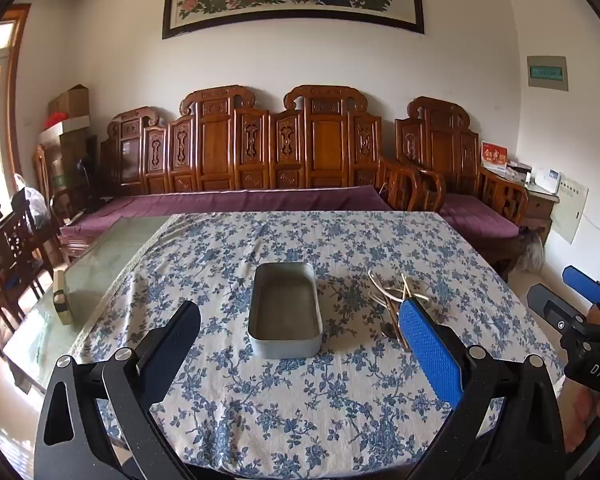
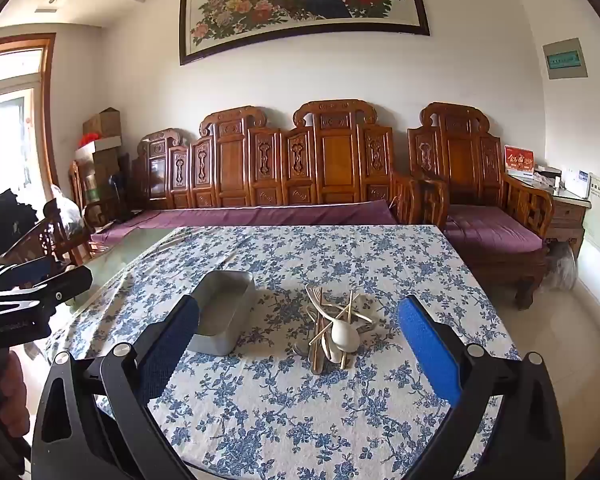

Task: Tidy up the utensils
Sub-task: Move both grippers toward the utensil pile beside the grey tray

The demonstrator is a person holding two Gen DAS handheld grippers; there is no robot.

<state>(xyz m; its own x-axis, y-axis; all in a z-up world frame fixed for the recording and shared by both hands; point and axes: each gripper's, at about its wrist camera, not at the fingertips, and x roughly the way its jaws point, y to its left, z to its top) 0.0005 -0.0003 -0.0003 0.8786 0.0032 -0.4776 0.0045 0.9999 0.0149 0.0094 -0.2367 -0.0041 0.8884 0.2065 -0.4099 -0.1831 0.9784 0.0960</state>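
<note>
Facing a carved wooden sofa [image 2: 300,168] — a blue-flowered tablecloth [image 2: 300,400] covers my table. Both my tongs, left gripper [image 1: 300,344] and right gripper [image 2: 298,344], gape wide, holding nothing.

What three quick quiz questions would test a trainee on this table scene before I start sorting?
1. True or false: the metal tin already holds utensils.
2. Multiple choice: the utensil pile lies A) inside the tin, B) on the tablecloth beside the tin, C) on the sofa.
3. Are the left gripper and right gripper holding anything?

Key: 1. False, it is empty. 2. B. 3. No, both are open, fingers wide apart above the cloth.
</note>
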